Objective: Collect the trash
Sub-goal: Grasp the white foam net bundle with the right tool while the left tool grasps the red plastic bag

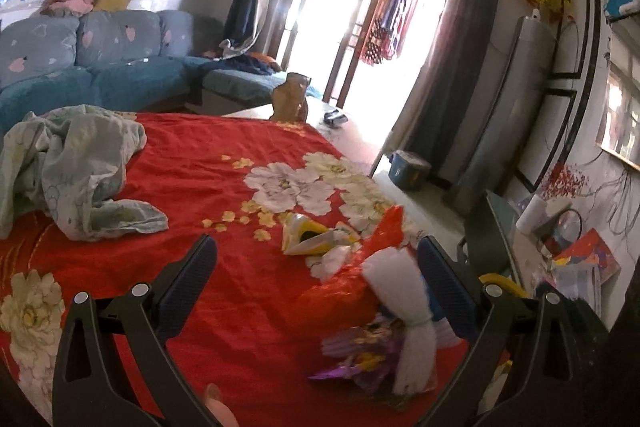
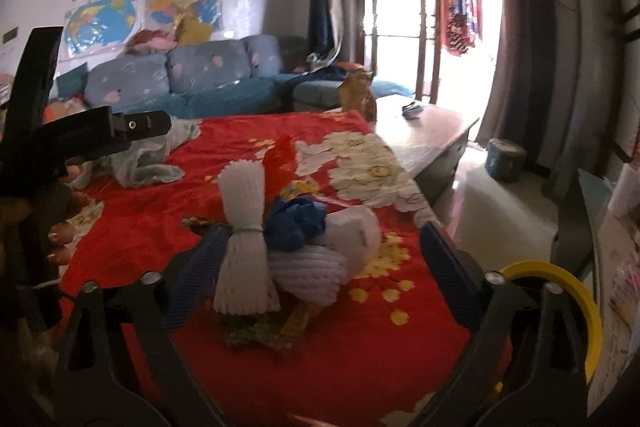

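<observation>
Your left tool (image 1: 316, 263) stands wide open over the red flowered cloth (image 1: 208, 171) that covers the worktop, and nothing sits between its blue pads; the trash lies toward the lower right of that view, just inside the right-hand finger (image 1: 444, 287). There you see a white foam net bundle (image 1: 404, 311) tied at its waist, a red plastic wrapper (image 1: 384, 231) behind it, a purple foil wrapper (image 1: 360, 351) below it, and a yellow and white wrapper (image 1: 308, 237) nearer the middle of the frame. A pale crumpled garment (image 1: 76, 171) lies at the left of the cloth, well apart from the trash. Your right tool (image 2: 320, 247) is also spread wide, gripping nothing: in its view the white foam net bundle (image 2: 244, 231) stands just beside the left-hand finger (image 2: 200, 267), overlapping it in the frame, though you cannot tell whether they touch. Between the fingers sit a crumpled blue scrap (image 2: 298, 223) and a pale foam sleeve (image 2: 312, 271). A yellow tape roll (image 2: 576, 311) shows at the lower right edge. Your left tool's body fills the left edge.
</observation>
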